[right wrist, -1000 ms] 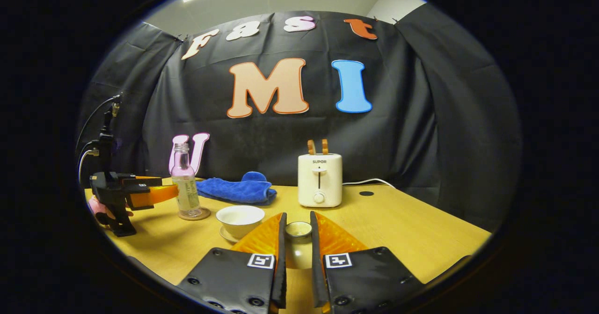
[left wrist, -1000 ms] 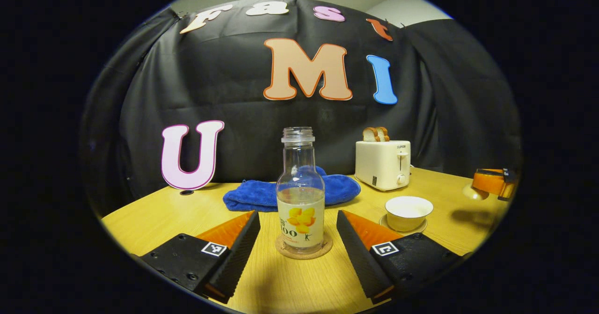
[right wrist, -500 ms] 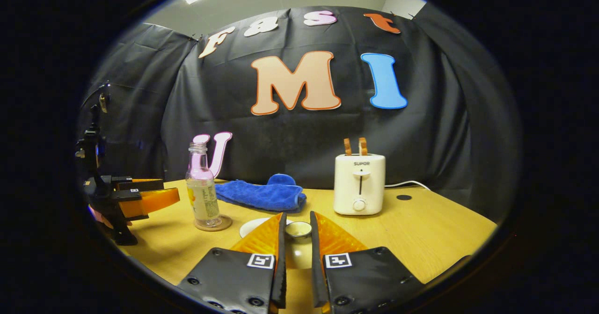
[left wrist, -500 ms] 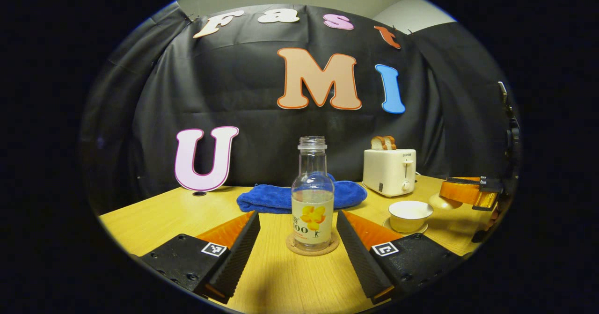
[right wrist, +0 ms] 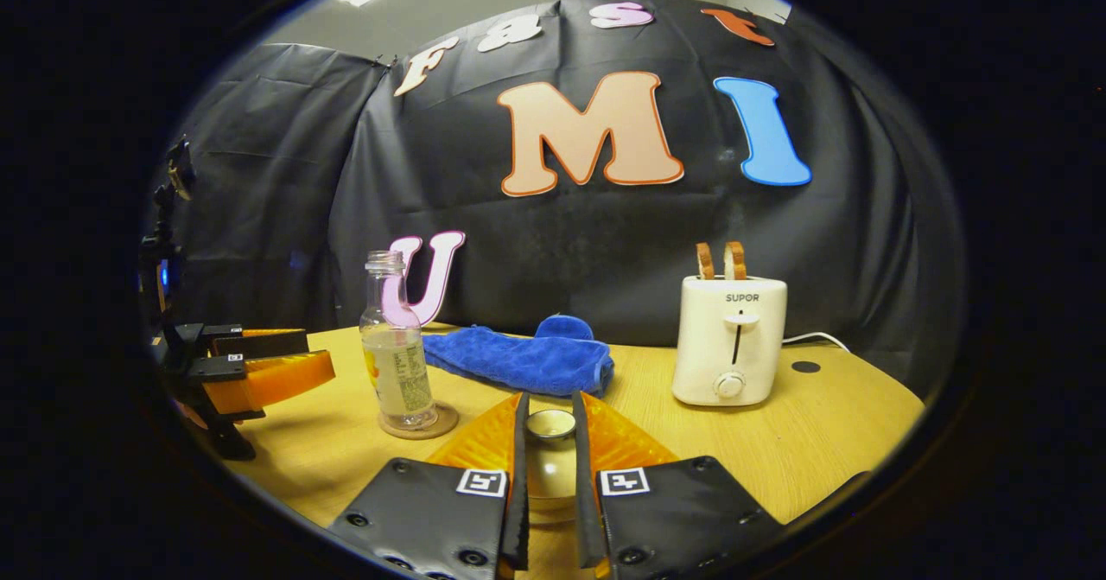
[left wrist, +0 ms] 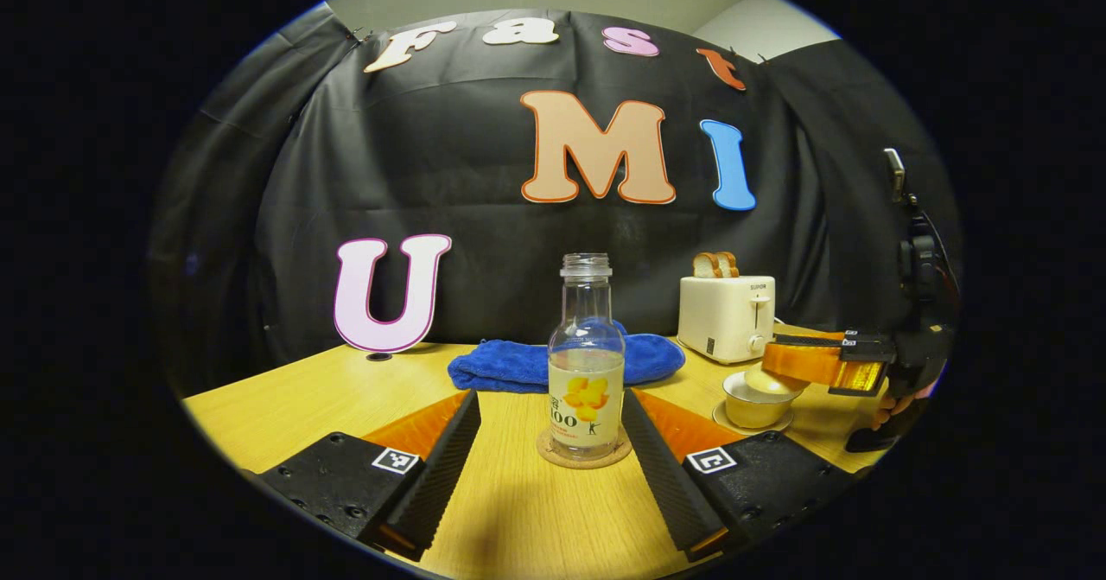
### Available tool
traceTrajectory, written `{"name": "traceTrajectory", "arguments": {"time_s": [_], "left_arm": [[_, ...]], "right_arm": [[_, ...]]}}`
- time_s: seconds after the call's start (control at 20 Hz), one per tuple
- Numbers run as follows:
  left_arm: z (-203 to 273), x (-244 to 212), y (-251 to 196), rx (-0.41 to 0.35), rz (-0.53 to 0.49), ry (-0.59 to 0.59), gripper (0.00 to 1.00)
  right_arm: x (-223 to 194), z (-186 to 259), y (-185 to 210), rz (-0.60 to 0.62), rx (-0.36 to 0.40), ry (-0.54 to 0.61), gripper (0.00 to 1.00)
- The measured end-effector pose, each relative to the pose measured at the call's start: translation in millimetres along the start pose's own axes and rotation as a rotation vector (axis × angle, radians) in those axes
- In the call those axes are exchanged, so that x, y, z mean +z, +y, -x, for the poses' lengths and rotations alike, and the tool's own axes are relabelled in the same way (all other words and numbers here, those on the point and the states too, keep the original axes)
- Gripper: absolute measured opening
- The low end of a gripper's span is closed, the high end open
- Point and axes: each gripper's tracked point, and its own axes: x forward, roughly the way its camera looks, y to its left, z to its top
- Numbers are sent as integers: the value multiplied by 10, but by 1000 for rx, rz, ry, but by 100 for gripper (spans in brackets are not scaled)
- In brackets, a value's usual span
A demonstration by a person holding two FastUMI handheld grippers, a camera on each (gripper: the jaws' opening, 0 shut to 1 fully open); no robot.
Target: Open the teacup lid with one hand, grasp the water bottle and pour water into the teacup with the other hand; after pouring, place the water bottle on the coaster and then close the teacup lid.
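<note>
the lid (right wrist: pixel 550 425) is pinched between the fingers of the right tool (right wrist: pixel 548 476), just above the teacup (left wrist: pixel 753 405). the left tool (left wrist: pixel 550 459) is held wide, the water bottle (left wrist: pixel 586 364) standing on its coaster (left wrist: pixel 583 456) between the fingers, untouched

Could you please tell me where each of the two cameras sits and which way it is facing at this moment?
Left gripper view: rides the open left gripper, low over the table, facing the water bottle on its coaster; its own fingers show.
Right gripper view: rides the right gripper, facing the toaster, fingers shut on the teacup lid.
Shared: bottle, blue towel, toaster, each other's gripper.
</note>
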Motion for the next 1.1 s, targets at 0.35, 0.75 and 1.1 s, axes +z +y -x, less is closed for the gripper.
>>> {"name": "traceTrajectory", "arguments": {"time_s": [0.35, 0.75, 1.1], "left_arm": [[7, 7, 1, 0, 1, 0, 96], [9, 11, -2, 0, 0, 0, 96], [7, 8, -12, -3, 0, -1, 96]], "right_arm": [[-137, -112, 76, 27, 33, 93, 25], [-139, -103, 92, 9, 52, 97, 37], [-37, -22, 7, -5, 13, 35, 85]]}}
